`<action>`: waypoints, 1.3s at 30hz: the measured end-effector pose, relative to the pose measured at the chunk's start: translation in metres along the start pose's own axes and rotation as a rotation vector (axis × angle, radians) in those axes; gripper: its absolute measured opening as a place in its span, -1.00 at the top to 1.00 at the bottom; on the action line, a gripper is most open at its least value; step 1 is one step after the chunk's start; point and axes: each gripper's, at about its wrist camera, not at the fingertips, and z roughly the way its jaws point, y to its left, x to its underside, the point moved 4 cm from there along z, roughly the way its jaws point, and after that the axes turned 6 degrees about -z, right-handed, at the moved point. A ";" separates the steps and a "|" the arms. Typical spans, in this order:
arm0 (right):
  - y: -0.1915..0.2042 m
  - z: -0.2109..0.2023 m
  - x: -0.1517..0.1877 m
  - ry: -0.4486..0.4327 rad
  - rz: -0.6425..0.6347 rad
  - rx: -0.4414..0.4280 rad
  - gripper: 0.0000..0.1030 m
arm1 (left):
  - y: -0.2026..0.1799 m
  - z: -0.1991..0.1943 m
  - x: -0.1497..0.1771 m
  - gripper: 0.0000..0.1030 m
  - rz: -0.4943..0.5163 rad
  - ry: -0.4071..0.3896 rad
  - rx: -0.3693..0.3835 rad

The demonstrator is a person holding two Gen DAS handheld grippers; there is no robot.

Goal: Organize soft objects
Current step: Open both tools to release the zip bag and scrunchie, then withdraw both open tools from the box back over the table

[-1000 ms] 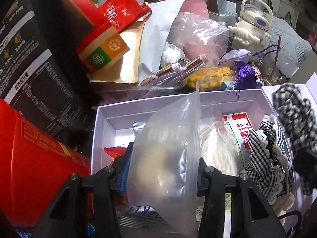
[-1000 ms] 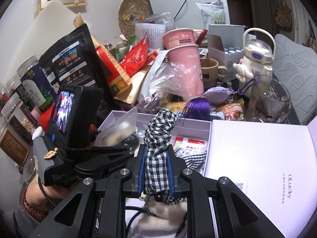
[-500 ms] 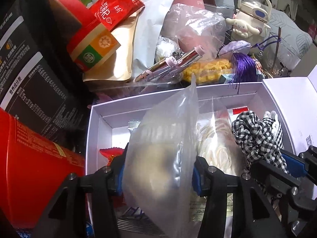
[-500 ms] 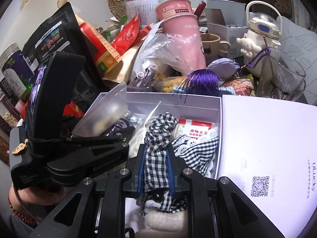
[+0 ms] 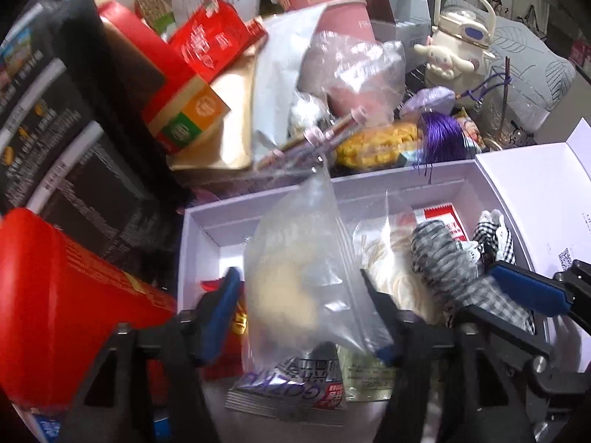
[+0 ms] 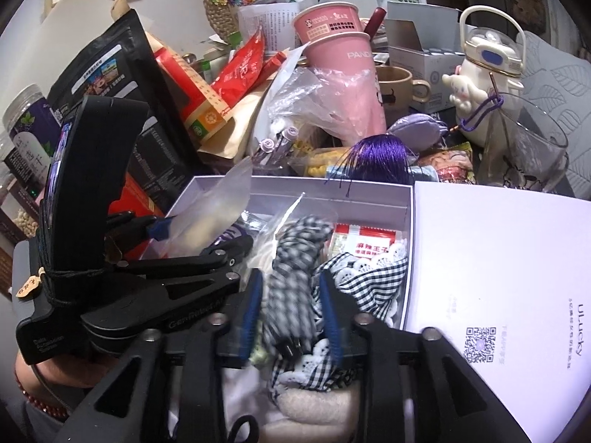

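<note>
We see left gripper (image 5: 301,295) jaws opening, clear plastic bag (image 5: 303,273) loose between them, right gripper (image 6: 291,310) jaws opening around checkered cloth (image 6: 291,277), white box (image 6: 295,186) at 12 o'clock.

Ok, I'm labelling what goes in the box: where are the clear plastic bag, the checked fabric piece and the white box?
clear plastic bag (image 5: 295,269), left wrist view, bag's middle.
checked fabric piece (image 6: 291,277), right wrist view, rolled middle.
white box (image 6: 332,192), right wrist view, far wall.
</note>
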 end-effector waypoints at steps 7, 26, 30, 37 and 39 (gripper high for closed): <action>-0.002 -0.020 -0.004 -0.026 -0.010 0.014 0.30 | 0.001 -0.019 -0.005 -0.51 -0.005 -0.037 0.028; 0.007 -0.093 -0.013 -0.162 -0.041 0.062 0.30 | -0.001 -0.115 -0.012 -0.51 -0.007 -0.233 0.088; 0.016 -0.123 -0.015 -0.205 -0.060 0.088 0.30 | 0.000 -0.146 -0.011 -0.51 -0.012 -0.282 0.108; 0.039 -0.185 -0.010 -0.297 -0.094 0.124 0.30 | 0.005 -0.208 -0.001 -0.51 -0.031 -0.367 0.136; 0.047 -0.201 -0.007 -0.324 -0.106 0.139 0.30 | 0.005 -0.222 0.003 -0.51 -0.028 -0.385 0.132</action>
